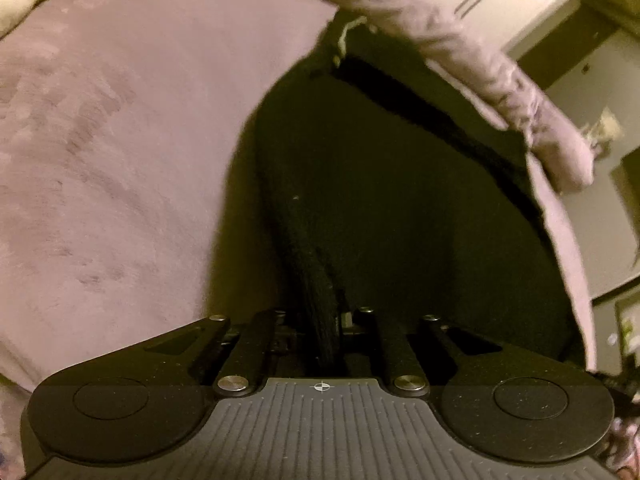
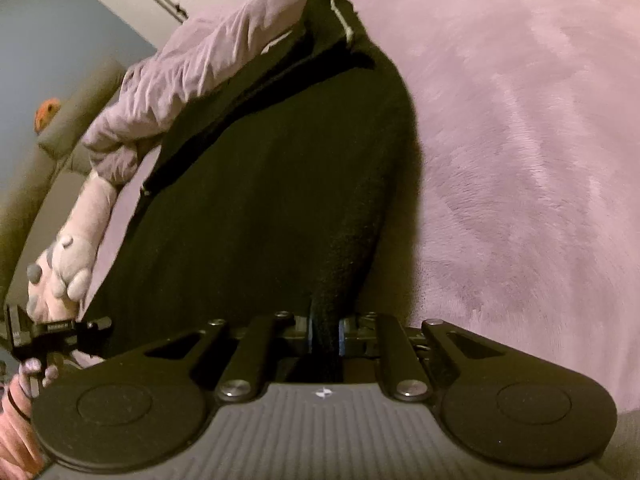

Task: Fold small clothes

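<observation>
Two grippers we see, each clamped on an edge of the black garment: the left gripper and right gripper pinch bunched cloth. It stretches away over the pink blanket (plenty of bare plush beside), far edge beside a rumpled pink sleeve.

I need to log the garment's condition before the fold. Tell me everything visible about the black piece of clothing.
The black garment is a dark, fuzzy knit-looking fabric with a thicker band and a pale drawstring at its far end. It lies spread on the pinkish-lavender blanket. Each near corner is bunched into a ridge and pinched: one by the left gripper, one by the right gripper, jaws shut on the cloth.
</observation>
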